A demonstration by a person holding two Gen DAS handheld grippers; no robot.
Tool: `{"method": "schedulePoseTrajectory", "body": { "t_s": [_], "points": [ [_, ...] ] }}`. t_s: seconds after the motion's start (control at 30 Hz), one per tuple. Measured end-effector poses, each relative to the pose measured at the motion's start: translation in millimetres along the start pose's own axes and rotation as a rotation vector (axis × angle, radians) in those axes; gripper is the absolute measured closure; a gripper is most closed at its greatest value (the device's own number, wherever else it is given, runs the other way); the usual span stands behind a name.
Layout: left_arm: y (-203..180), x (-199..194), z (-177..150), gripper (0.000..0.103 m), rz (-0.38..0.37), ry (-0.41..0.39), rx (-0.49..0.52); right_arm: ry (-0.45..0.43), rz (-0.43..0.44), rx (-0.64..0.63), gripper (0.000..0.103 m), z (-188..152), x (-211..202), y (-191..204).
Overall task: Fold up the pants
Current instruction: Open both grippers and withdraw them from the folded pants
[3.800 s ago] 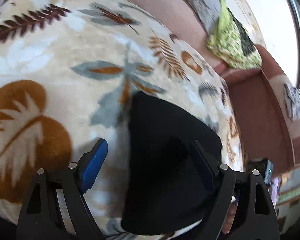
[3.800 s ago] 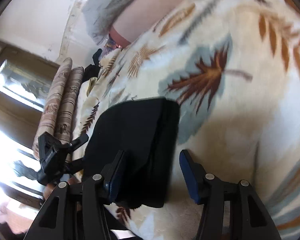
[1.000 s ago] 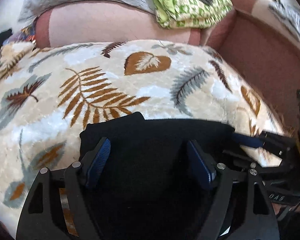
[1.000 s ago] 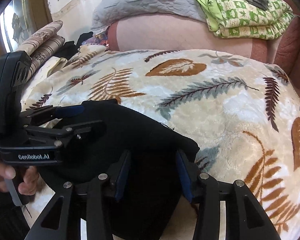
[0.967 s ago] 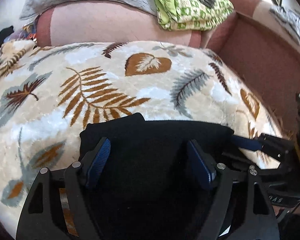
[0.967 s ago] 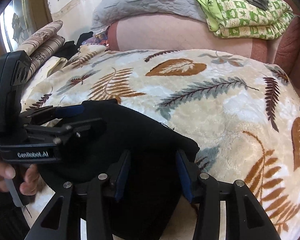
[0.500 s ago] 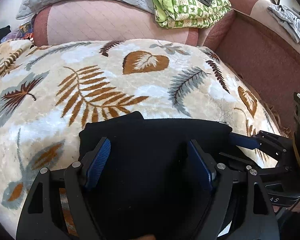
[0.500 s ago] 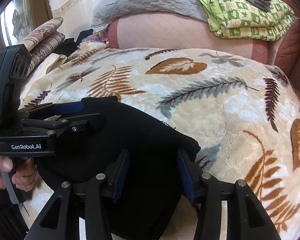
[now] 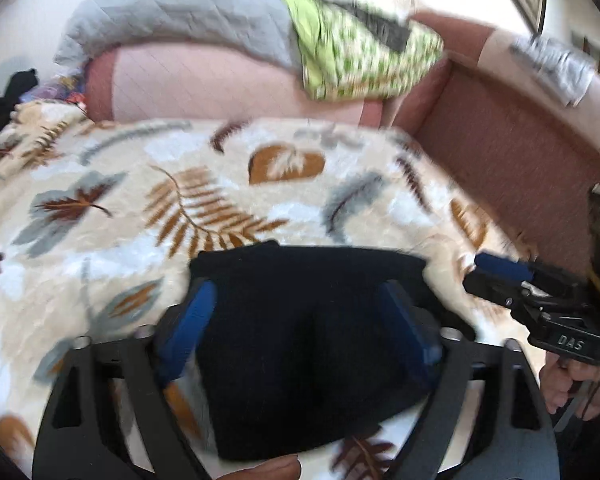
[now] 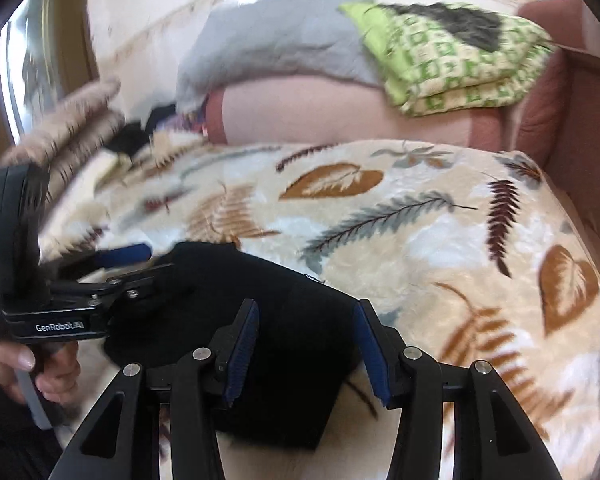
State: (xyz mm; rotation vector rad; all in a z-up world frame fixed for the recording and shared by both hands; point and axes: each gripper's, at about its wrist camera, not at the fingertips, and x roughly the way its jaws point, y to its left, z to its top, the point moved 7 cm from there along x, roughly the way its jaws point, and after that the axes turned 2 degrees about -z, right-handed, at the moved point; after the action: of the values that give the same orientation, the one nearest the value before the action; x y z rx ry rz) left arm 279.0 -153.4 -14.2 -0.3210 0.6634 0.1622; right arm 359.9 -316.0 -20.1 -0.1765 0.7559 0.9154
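Observation:
The black pants [image 9: 308, 340] lie folded into a compact rectangle on the leaf-patterned blanket [image 9: 140, 200]. My left gripper [image 9: 296, 292] hovers over them, and its jaws are opening; the blue pads stand wide on either side and press on nothing. In the right wrist view the pants [image 10: 220, 280] sit below my right gripper [image 10: 306, 312], which is open and also clear of the cloth. The left gripper [image 10: 148, 262] shows at the pants' left edge, and the right gripper [image 9: 496, 268] is just off their right edge. Both current views are motion-blurred.
The blanket covers a sofa seat. Behind it rises the pink sofa back [image 9: 200, 84] with a grey quilt [image 9: 180, 8] and a folded green patterned blanket [image 9: 360, 56] on top. A reddish armrest [image 9: 520, 160] closes the right side. Striped cushions [image 10: 68, 120] lie far left.
Both grippers have lifted and drawn back from the pants, so more of the sofa back shows. The left jaws stand wider. The right gripper now sits off the pants' right edge.

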Motion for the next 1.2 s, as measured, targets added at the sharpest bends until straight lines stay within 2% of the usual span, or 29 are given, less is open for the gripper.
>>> {"method": "schedulePoseTrajectory", "body": {
  "t_s": [0.03, 0.1, 0.17, 0.23, 0.33, 0.37, 0.47, 0.53, 0.67, 0.8, 1.2],
  "points": [
    [-4.3, -19.8, -0.7, 0.000, -0.013, -0.050, -0.008, -0.003, 0.007, 0.006, 0.055, -0.7, -8.5, 0.7],
    [-12.0, -46.0, -4.4, 0.000, -0.001, -0.097, -0.018, -0.006, 0.008, 0.021, 0.055, -6.7, -29.1, 2.5],
    [-20.0, -68.3, -17.2, 0.000, 0.019, -0.126, -0.028, -0.004, 0.021, 0.037, 0.055, -19.7, -47.9, 6.7],
    [-25.7, -79.4, -32.3, 0.000, 0.019, -0.122, -0.033, 0.013, 0.033, 0.033, 0.055, -36.3, -59.8, 13.0],
    [-33.7, -77.8, -54.3, 0.000, 0.092, -0.065, -0.006, 0.033, 0.015, 0.014, 0.055, -49.8, -65.3, 18.6],
    [-36.1, -70.9, -61.6, 0.000, 0.138, -0.034, 0.015, 0.041, 0.013, 0.011, 0.055, -53.0, -64.1, 18.8],
    [-35.6, -51.8, -76.1, 0.000, 0.210, 0.055, 0.036, 0.087, -0.007, 0.011, 0.055, -63.7, -57.4, 15.0],
    [-27.7, -37.0, -86.0, 0.000, 0.267, 0.120, 0.028, 0.107, -0.031, 0.014, 0.055, -68.7, -55.4, 10.4],
    [-11.0, -21.6, -106.0, 0.000, 0.329, 0.210, -0.003, 0.118, -0.053, 0.040, 0.055, -69.9, -52.3, 1.5],
    [-7.1, -18.2, -111.0, 0.000, 0.306, 0.237, -0.037, 0.127, -0.055, 0.042, 0.055, -69.6, -48.3, 1.6],
    [-19.1, -15.5, -109.4, 0.000, 0.240, 0.236, -0.029, 0.128, -0.081, -0.040, 0.055, -68.2, -41.6, 18.5]
  ]
}}
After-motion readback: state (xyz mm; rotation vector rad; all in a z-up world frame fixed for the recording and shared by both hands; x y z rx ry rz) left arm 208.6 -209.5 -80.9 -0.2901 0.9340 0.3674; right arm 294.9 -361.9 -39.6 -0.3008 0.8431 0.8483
